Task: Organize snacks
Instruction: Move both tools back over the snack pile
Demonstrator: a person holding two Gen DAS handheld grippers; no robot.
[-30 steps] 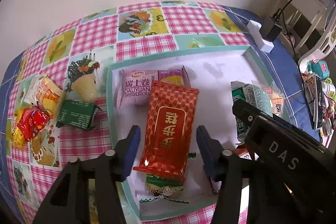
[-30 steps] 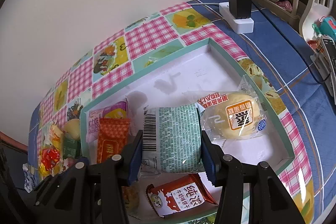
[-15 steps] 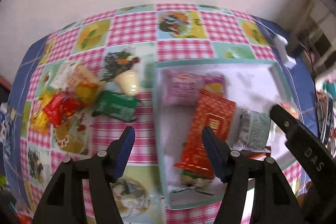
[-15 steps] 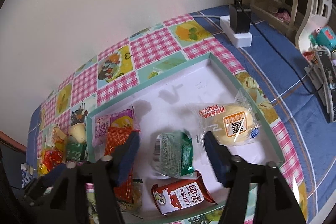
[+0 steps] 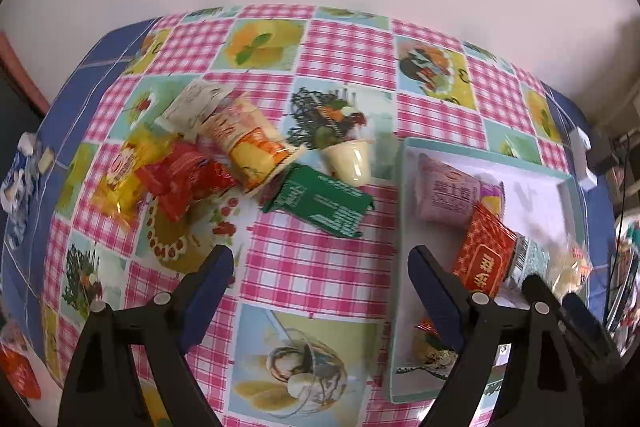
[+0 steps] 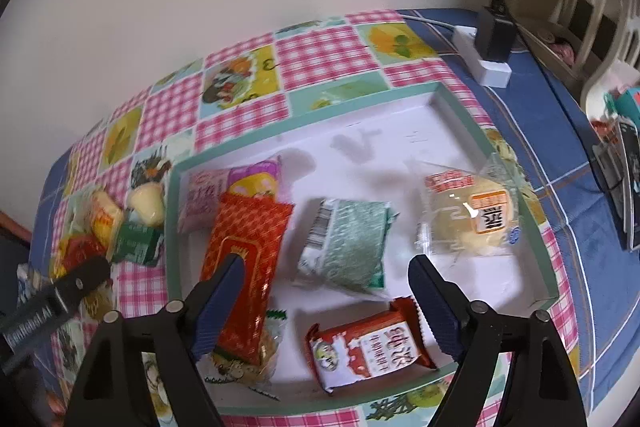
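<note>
In the left wrist view our left gripper (image 5: 320,273) is opening, jaws wide over bare tablecloth (image 5: 316,267), holding nothing; loose snacks (image 5: 192,163) lie upper left. In the right wrist view our right gripper (image 6: 324,285) is also opening (empty) above the green packet (image 6: 346,245), centre, inside the tray (image 6: 520,195).

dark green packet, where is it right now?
The dark green packet lies on the checked tablecloth outside the tray, centre of the left wrist view, between the cream cup and the pile of yellow and red snacks.
</note>
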